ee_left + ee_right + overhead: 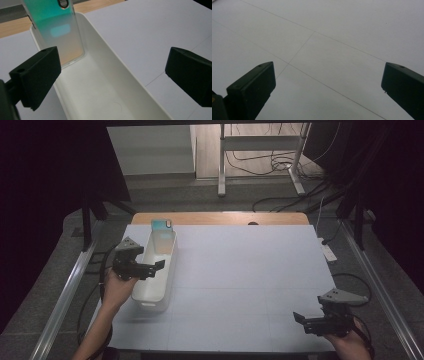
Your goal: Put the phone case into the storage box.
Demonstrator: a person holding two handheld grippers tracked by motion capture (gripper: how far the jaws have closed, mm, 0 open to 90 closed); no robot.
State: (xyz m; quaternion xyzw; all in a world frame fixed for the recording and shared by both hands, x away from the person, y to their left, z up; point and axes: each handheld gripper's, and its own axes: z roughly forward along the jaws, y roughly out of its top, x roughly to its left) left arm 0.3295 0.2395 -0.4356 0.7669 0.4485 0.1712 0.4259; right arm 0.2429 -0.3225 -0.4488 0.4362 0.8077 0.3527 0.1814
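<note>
White plastic bin [156, 287] at table's left, long axis running away from person. Teal-to-clear phone case [163, 237] leans upright against far end wall, inside bin. Left gripper [156, 265] hovers over bin, jaws wide apart, empty, lined up toward case. Right gripper [300, 318] spread open, idle over bare white table [250, 270], well apart.

wooden table [215, 218], pale sheet [250, 270] covering it, white bin [156, 285] near left edge, perhaps plastic
</note>
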